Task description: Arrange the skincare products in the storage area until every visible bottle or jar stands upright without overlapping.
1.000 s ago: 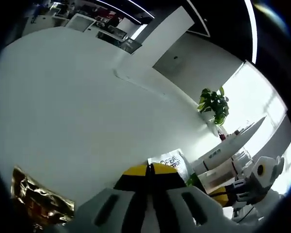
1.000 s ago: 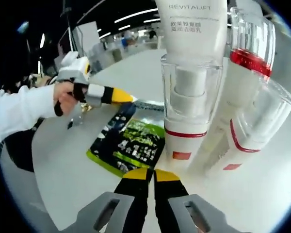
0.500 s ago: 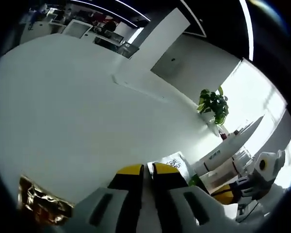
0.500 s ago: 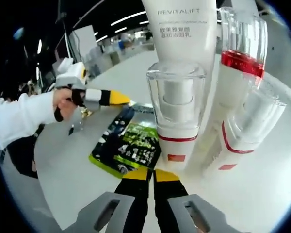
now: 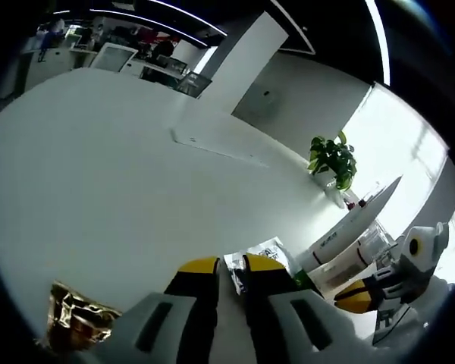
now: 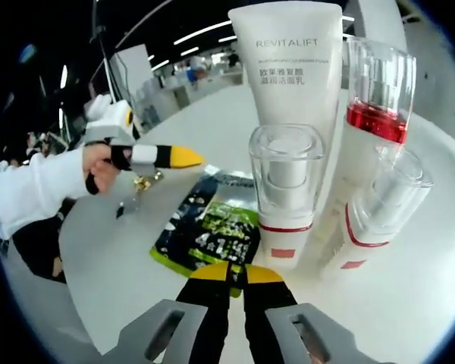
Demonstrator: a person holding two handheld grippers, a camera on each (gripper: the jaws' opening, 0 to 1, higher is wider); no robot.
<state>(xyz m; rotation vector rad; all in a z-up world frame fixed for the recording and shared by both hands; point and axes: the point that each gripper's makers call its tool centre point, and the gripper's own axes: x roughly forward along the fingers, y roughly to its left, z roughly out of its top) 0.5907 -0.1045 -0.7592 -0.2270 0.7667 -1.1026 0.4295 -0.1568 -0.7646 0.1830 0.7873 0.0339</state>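
While four skincare items stand close together on the white table [image 6: 409,296], the right gripper [image 6: 229,274] hovers low in front of them, its yellow-tipped jaws nearly closed with only a thin gap and nothing held. A tall white tube [image 6: 292,83] stands behind a clear-capped bottle [image 6: 285,189]; beside them are a red-banded pump bottle [image 6: 373,106] and a leaning, clear-capped bottle [image 6: 379,212] that seems to rest against its neighbours. Judging from this, the leaning bottle wants righting, and the jaws would need to open wider and approach from its free side so the tight cluster is not toppled. A green sachet [image 6: 205,235] lies flat just before the bottles, under the approach path. The left gripper [image 5: 229,267] hangs above the table, jaws slightly parted and empty, near a gold foil packet [image 5: 76,322] and a white sachet [image 5: 269,250].
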